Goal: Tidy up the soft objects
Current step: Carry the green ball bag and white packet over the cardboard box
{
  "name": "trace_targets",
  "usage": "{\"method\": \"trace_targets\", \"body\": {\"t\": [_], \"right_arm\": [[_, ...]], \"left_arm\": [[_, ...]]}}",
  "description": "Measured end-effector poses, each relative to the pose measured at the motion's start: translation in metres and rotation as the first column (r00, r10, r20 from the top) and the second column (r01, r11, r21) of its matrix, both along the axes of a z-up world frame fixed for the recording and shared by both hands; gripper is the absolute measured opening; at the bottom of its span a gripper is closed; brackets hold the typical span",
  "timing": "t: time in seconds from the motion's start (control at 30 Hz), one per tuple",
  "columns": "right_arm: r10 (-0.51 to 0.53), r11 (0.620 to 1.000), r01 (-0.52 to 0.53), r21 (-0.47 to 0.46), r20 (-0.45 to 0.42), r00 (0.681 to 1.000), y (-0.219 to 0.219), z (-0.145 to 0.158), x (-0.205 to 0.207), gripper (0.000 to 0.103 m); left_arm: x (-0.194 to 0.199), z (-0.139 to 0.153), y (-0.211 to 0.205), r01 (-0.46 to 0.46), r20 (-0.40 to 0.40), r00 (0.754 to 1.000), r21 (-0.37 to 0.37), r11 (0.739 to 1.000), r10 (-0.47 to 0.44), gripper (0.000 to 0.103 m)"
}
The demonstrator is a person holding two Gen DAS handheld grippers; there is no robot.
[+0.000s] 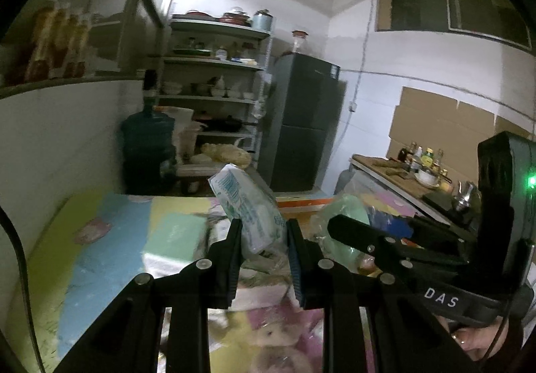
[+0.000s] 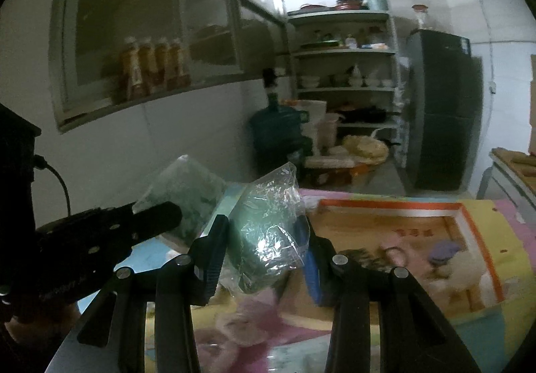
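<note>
Two soft packs ride above the pastel-patterned counter (image 1: 110,239): left gripper (image 1: 264,235) fingers clamp a white printed tissue pack (image 1: 248,208) at its lower end, right gripper (image 2: 264,239) fingers squeeze a green pad in crinkly clear wrap (image 2: 268,229) mid-body, both seemingly light, squashy and slippery, the right gripper at three o'clock of the left.

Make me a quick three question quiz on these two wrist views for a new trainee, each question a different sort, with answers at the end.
1. True or false: the left gripper is empty.
2. The right gripper holds: A) a bottle, B) a green bundle in clear plastic, C) a pan.
3. Fill in: in the right wrist view, the dark fridge stands to the ____ of the shelves.

Key
1. False: it is shut on a white packet.
2. B.
3. Right.
</note>
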State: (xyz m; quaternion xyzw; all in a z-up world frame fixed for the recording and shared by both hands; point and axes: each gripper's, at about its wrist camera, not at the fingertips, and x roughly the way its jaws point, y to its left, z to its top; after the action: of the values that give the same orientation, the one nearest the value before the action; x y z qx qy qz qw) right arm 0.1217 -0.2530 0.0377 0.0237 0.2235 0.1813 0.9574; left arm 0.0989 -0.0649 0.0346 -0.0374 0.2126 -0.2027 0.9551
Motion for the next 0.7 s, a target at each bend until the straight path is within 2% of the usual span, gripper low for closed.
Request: {"method": "trace_targets", "body": {"t": [0.7], "right_arm": [[-0.191, 0.982, 0.191, -0.009, 0.005, 0.982, -0.148, 0.012, 0.035, 0.042]], "left_arm": [[0.059, 0.004, -0.135, 0.148, -0.038, 0.989, 0.055, 0.987, -0.146, 0.026]]}}
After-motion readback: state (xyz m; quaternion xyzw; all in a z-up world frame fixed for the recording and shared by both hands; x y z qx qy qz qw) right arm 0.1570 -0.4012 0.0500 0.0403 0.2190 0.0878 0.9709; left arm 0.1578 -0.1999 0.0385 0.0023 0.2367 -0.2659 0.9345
